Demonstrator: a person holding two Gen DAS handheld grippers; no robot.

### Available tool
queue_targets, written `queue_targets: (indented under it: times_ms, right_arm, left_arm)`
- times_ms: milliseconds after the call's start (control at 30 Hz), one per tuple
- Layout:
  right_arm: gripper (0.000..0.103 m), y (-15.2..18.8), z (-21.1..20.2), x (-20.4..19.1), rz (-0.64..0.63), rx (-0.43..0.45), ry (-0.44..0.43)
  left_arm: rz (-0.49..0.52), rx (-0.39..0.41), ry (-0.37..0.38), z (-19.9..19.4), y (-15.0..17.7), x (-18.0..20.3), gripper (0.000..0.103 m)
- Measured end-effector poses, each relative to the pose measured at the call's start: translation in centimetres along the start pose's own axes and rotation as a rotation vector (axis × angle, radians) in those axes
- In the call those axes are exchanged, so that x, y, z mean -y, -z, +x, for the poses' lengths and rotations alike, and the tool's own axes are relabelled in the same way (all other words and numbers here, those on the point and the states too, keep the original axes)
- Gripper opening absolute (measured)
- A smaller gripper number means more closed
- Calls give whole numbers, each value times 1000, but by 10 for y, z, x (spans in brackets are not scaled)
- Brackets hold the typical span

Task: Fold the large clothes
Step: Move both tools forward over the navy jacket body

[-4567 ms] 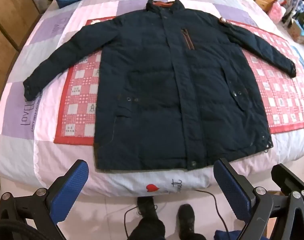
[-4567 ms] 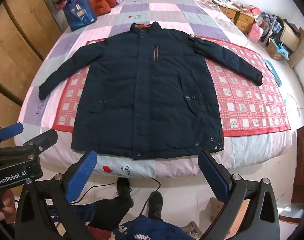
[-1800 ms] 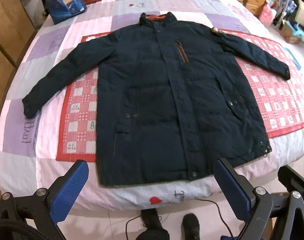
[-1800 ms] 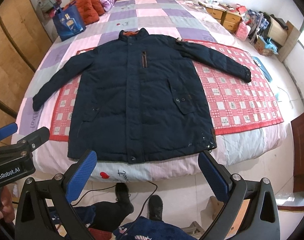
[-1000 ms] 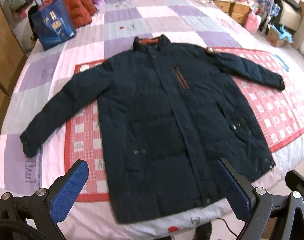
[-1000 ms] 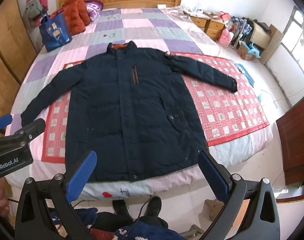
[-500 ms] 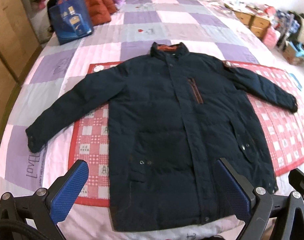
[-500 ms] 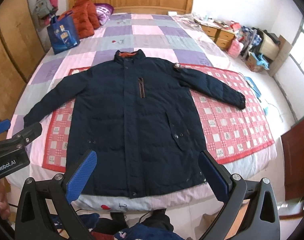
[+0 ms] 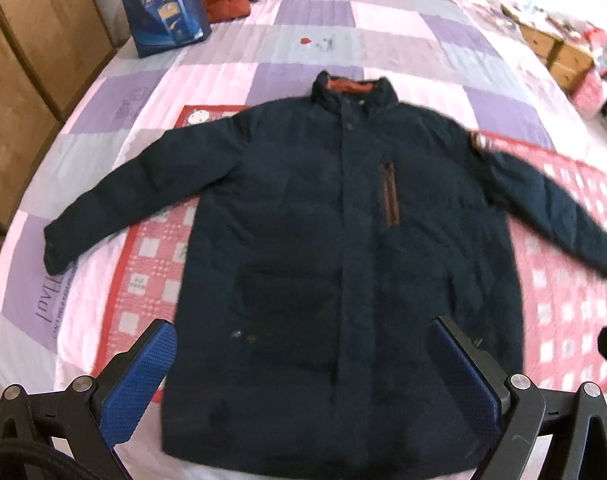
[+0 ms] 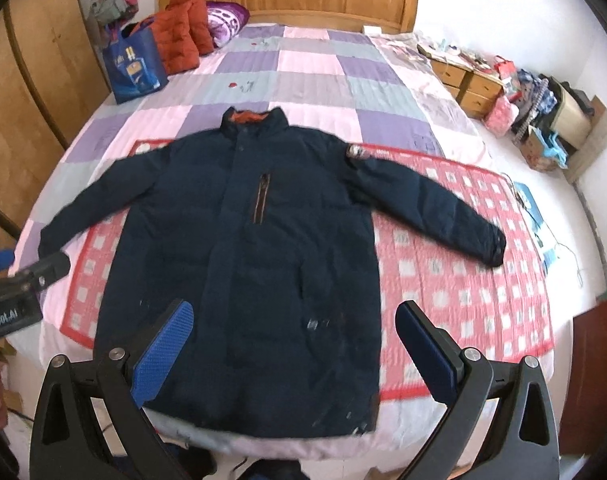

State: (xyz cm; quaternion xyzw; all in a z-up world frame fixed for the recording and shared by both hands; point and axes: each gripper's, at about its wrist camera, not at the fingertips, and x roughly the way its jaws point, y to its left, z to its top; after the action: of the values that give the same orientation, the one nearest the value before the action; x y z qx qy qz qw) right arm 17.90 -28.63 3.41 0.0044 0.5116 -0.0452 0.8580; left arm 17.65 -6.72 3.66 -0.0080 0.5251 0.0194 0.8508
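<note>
On bed [image 10: 315, 80], big dark jacket [image 10: 247, 264] lies flat, sleeves spread toward 9 and 3 o'clock. Left claw [image 9: 307, 368] open above hem. Right claw [image 10: 293, 344] open, holding nothing.

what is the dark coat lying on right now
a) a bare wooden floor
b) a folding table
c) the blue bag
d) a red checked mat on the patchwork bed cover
d, the navy coat is spread flat, front up, sleeves out, over the red checked mat on the bed cover; the blue bag stands apart near the headboard.
</note>
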Motion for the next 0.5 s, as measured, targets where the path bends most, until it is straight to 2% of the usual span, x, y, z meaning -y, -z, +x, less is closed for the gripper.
queue_targets:
  times_ms: [133,300,433,500]
  right_arm:
    - [103,-66,1,22,-17,55,-31]
    - [103,-151,3,32,-68,171,-16]
    - [103,-177,42,38,-73,295,6]
    - [103,-176,81,40,-83,291,36]
  left_arm:
    - [11,44,-5,-3,-50,19,103]
    - [57,124,10,10,-123,33,103]
    - [112,203,-6,53,-152,37,103]
    - [132,224,-25,92,-156,35,103]
